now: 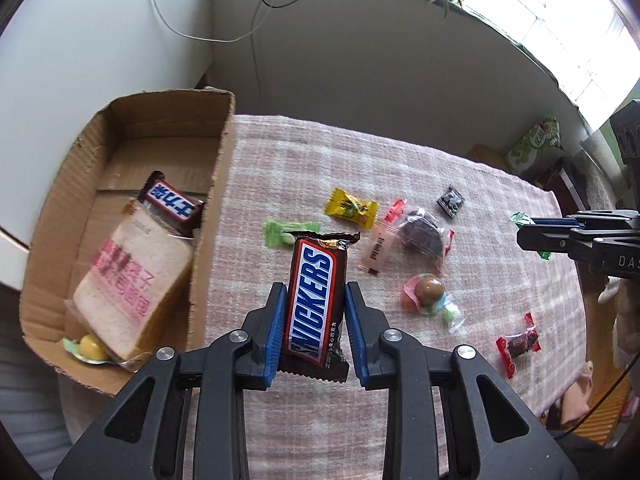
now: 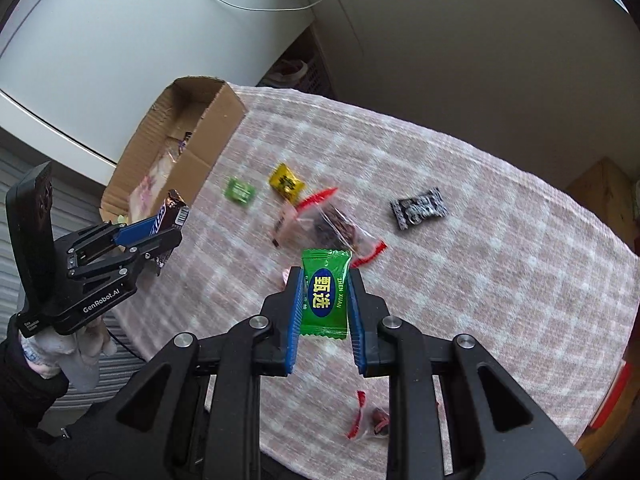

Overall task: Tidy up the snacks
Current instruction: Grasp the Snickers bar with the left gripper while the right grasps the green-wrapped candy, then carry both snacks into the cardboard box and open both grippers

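Left wrist view: left gripper (image 1: 314,308) squeezes a chocolate bar (image 1: 316,300) mid-frame, cardboard box (image 1: 52,200) at left. Right gripper (image 2: 325,292) pinches a green candy (image 2: 325,294) above the checked cloth (image 2: 500,280).

Scattered candies (image 1: 352,207) crowding mid-cloth, bare cloth (image 2: 500,280) at right, box (image 1: 208,216) wall blocking left

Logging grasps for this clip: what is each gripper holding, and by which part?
The left gripper pinches the Snickers bar across its long sides, lower half. The right gripper pinches the green candy across its side edges.
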A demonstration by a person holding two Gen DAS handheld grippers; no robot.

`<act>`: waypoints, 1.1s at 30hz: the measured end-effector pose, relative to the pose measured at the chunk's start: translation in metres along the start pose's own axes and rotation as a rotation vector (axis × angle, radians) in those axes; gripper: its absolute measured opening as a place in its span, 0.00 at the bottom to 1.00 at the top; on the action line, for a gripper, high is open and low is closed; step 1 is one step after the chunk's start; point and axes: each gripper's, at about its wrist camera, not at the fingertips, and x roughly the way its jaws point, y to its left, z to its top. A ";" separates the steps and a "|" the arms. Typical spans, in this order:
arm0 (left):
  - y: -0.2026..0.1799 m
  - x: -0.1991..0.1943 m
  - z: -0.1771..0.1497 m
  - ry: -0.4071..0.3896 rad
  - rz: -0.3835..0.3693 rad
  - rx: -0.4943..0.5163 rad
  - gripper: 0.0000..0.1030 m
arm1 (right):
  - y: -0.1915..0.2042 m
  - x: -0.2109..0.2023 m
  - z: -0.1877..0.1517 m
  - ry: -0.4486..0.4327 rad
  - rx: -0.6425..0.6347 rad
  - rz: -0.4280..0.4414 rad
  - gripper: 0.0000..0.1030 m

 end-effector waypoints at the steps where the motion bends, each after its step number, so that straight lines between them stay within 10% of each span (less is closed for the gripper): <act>1: 0.007 -0.004 0.000 -0.008 0.006 -0.015 0.27 | 0.007 0.003 0.007 -0.003 -0.015 0.006 0.21; 33: 0.119 -0.031 -0.001 -0.093 0.190 -0.258 0.27 | 0.173 0.114 0.126 0.026 -0.337 0.081 0.21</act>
